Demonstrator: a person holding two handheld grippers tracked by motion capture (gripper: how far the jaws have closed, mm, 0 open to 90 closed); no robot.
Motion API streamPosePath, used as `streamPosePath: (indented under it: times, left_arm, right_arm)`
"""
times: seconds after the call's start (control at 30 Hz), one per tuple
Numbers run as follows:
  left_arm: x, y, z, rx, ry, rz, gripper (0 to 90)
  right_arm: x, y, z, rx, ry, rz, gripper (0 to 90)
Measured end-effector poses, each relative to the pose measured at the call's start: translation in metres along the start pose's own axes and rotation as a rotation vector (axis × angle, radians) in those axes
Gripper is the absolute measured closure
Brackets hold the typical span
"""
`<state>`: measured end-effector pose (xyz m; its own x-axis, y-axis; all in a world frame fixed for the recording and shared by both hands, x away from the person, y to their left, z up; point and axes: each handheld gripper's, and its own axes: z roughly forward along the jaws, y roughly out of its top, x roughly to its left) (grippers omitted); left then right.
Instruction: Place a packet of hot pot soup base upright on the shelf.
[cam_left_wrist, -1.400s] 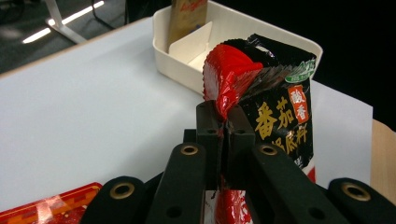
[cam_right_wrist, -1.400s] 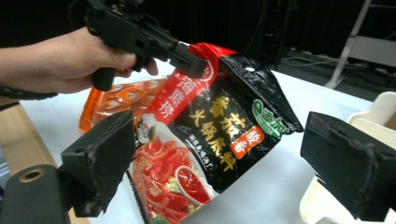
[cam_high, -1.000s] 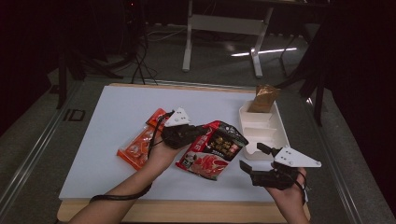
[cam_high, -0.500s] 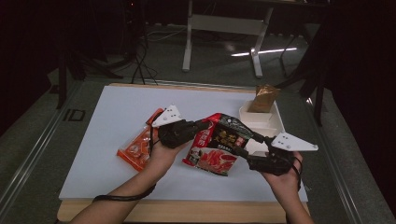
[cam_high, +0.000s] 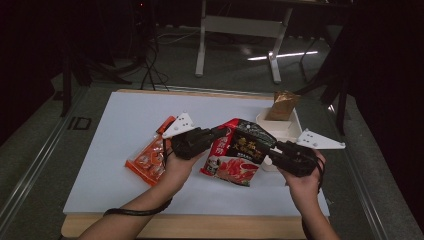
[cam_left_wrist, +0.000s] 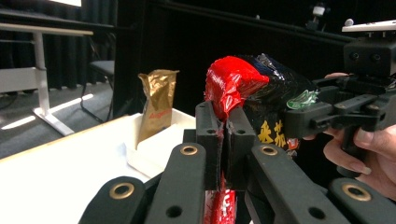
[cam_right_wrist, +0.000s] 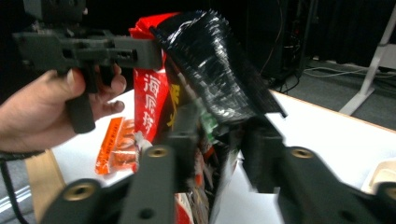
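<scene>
At table centre | left gripper (cam_high: 216, 134) pinching pouch (cam_high: 239, 155) at 9 o'clock | right gripper (cam_high: 274, 148) just closing on its 3 o'clock edge, pouch lifted | two-handed hold forming

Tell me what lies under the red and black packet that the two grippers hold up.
Under the red and black packet the high view shows bare white table; its right edge overlaps the white tray. The orange packet lies beside it, not beneath. What its lower end covers is hidden.
</scene>
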<state>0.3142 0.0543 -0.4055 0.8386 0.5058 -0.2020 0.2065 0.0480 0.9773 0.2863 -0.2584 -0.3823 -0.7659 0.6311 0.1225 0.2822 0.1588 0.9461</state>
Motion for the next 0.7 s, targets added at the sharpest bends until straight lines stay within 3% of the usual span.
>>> streamPosePath:
  times: [0.07, 0.2, 0.37, 0.4, 0.53, 0.57, 0.67, 0.7]
  left_arm:
    - [0.001, -0.001, 0.0, 0.002, 0.003, -0.005, 86.6]
    - [0.002, -0.003, 0.001, 0.006, -0.013, -0.022, 85.9]
    - [0.002, 0.001, 0.0, 0.019, -0.018, -0.02, 83.2]
    - [0.004, 0.002, -0.001, 0.025, -0.045, -0.028, 81.9]
    - [0.004, 0.002, -0.002, 0.052, -0.066, -0.036, 78.6]
    - [0.005, 0.0, -0.001, 0.076, -0.08, -0.069, 72.7]
    - [0.006, -0.002, -0.002, 0.083, -0.08, -0.067, 60.2]
    - [0.007, -0.003, -0.002, 0.085, -0.085, -0.071, 60.2]
  right_arm:
    - [-0.005, 0.005, 0.0, 0.037, 0.028, 0.015, 74.3]
    - [-0.005, 0.012, -0.002, 0.055, 0.022, -0.001, 77.4]
    - [-0.005, 0.016, -0.004, 0.045, 0.017, -0.02, 78.1]
    - [-0.005, 0.018, -0.004, 0.047, 0.024, -0.02, 78.1]
    - [-0.009, 0.021, -0.008, 0.041, 0.051, -0.015, 78.0]
    - [-0.011, 0.023, -0.009, 0.044, 0.051, -0.018, 78.1]
    - [-0.012, 0.024, -0.012, 0.042, 0.035, -0.027, 78.1]
    - [-0.012, 0.024, -0.012, 0.042, 0.035, -0.027, 78.1]
